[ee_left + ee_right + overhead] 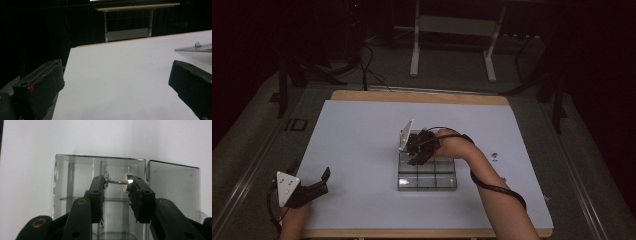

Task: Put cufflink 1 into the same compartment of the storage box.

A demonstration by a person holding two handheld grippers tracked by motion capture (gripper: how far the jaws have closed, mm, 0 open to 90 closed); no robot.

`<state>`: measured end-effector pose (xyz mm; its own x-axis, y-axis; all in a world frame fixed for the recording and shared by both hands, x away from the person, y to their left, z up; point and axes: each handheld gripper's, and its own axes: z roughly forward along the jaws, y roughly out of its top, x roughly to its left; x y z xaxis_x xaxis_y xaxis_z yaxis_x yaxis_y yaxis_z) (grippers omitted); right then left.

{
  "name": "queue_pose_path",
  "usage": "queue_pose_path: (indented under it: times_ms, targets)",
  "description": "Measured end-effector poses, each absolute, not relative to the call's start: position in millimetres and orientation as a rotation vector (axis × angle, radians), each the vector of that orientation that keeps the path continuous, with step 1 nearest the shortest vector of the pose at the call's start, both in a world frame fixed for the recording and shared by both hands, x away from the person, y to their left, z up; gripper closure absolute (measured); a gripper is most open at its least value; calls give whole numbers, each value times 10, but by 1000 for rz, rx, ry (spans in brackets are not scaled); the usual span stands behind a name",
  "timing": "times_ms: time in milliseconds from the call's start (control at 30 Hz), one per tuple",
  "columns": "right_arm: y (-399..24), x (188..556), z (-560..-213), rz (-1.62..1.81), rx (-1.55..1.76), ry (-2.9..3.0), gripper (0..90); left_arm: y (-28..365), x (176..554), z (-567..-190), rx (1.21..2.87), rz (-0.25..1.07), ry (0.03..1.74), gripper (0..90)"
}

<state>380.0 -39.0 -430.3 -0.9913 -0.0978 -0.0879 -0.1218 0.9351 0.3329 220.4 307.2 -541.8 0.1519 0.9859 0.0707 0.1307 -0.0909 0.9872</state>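
Note:
A clear plastic box with several compartments lies in the middle of the white table, its lid swung open and tilted up at the far left. My right gripper hangs over the box's far compartments, pointing down. In the right gripper view my right gripper is shut on a small silvery metal pin, which spans the gap above the box. My left gripper rests at the table's near left corner. In the left gripper view its jaws stand wide apart with nothing between them.
A few tiny metal parts lie on the white table to the right of the box. The open lid lies beside the box in the right gripper view. Dark floor, cables and a table frame lie beyond the far edge.

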Motion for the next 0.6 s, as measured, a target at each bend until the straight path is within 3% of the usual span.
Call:
queue_pose_path:
  times_ms: [600]
  targets:
    - [-231, 3953, -4849, 512, -124, 3064, 647, 3072, 2210, -5417, 1445, 1080, 1155, 10]
